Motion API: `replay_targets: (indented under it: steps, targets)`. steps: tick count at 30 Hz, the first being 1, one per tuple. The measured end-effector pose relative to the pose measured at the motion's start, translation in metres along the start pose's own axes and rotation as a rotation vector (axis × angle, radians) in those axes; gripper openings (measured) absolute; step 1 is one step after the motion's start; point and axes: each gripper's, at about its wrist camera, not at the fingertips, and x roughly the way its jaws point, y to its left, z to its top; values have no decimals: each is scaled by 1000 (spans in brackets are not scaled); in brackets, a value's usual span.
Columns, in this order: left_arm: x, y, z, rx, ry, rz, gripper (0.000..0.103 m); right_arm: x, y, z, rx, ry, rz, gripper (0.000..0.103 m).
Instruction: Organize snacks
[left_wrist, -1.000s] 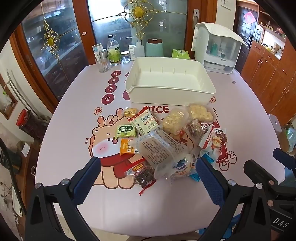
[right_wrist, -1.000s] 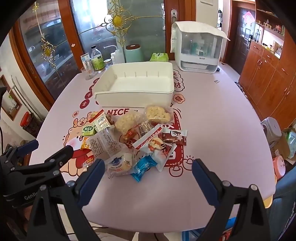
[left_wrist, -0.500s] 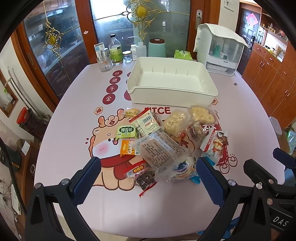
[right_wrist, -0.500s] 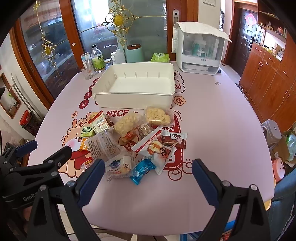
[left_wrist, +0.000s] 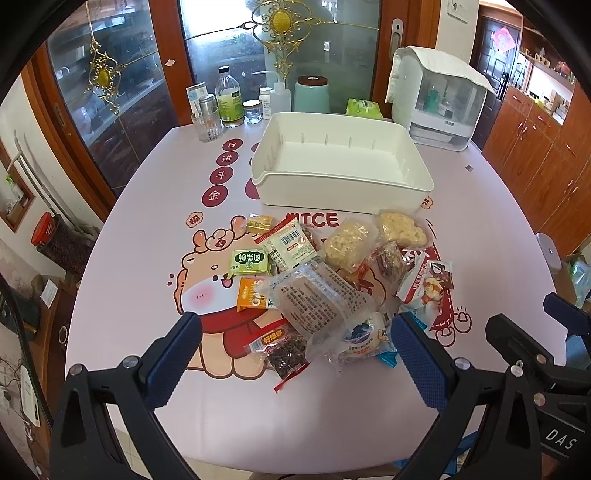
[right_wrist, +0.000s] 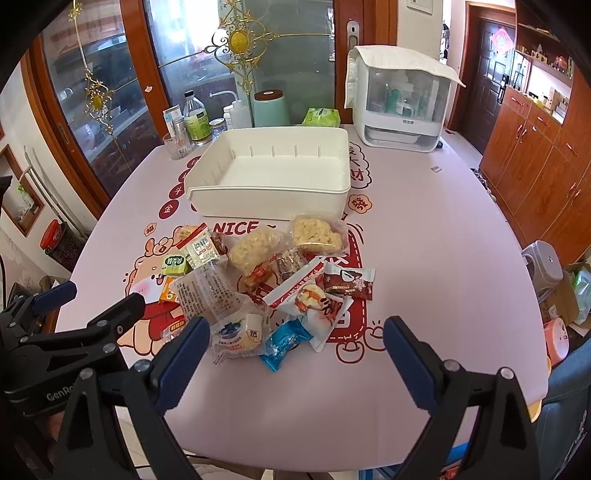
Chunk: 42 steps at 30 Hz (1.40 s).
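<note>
1. Counter (left_wrist: 480, 221) carries every item listed.
2. Bin (left_wrist: 343, 162) sits behind the snack pile (left_wrist: 332, 288), nothing in it.
3. Large clear packet (left_wrist: 321, 299) lies on top of the pile's middle; a small square packet (left_wrist: 248, 262) lies at its left edge.
4. Bottles and jars (left_wrist: 236, 103) stand behind and left of the bin; a lidded cabinet box (left_wrist: 439, 103) stands behind and right.
5. Left claw (left_wrist: 295, 354) and right claw (right_wrist: 295, 354) hang before the pile, side by side.
</note>
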Motion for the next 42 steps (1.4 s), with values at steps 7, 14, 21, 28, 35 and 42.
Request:
replay_targets:
  steps: [7,14,21,28,35,42]
  targets:
    - [2,-3,0,-2,6,2,102,0,-2,0,2,2,4,96]
    - [1,-3,-1,-13,4,8,102,2,-4,0,-8,-2,15,96]
    - [2,-4,-3,-33,7,20,102,5,-5,1,-23,0,21,96]
    - [4,-5,-2,-49,9,32,102,8,-7,5,-38,1,33,96]
    - [5,-9,2,-59,7,45,102,11,-10,10,-47,-1,46,96]
    - [5,-13,6,-65,6,54,102,14,-16,15,-53,-8,63,96]
